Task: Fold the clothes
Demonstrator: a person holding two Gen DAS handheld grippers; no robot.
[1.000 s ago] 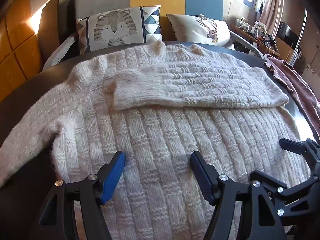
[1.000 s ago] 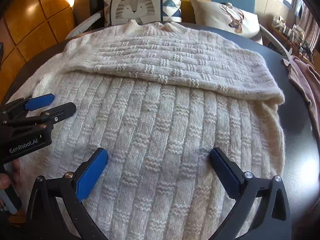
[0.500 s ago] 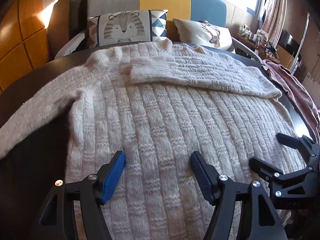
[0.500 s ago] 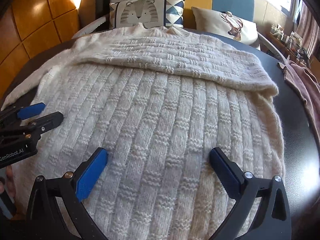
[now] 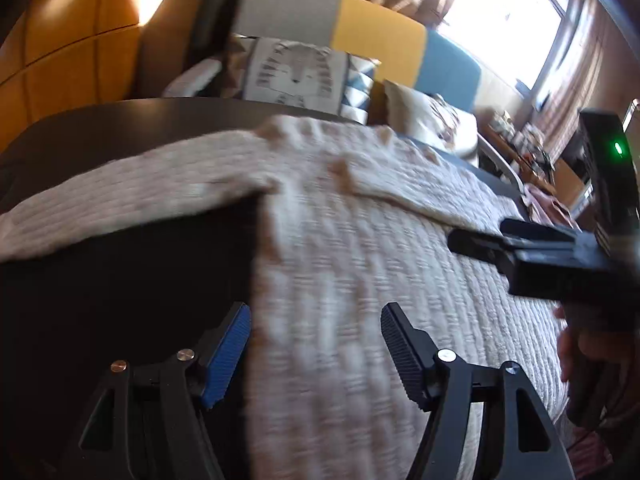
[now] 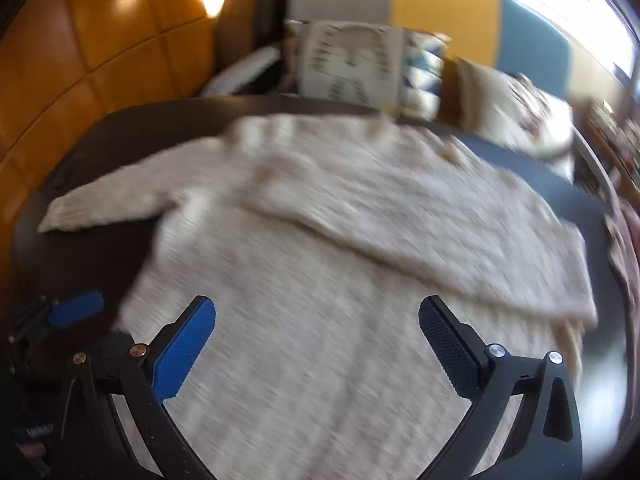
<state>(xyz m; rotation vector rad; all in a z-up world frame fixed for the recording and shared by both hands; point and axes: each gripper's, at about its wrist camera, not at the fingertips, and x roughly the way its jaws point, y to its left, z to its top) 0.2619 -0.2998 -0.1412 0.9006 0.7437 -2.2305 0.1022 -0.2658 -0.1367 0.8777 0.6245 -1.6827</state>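
Both the left gripper (image 5: 316, 344) and right gripper (image 6: 318, 340) hang with jaws apart and empty above the sweater (image 6: 340, 280), likely poised for its outstretched sleeve (image 6: 108, 204) at frame left.

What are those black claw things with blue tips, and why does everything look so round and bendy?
They are two hand-held grabbers, one in each of a person's hands. Each carries a little camera with a very wide lens, which bends the picture. One picture looks out from the left gripper, the other from the right gripper. Each also glimpses the other at its edge. Both are open and hold nothing. Below them a cream knitted sweater lies spread on a dark table, one sleeve folded across it, the other sleeve lying out to the side. Behind are cushions and a sofa. The person is folding clothes.
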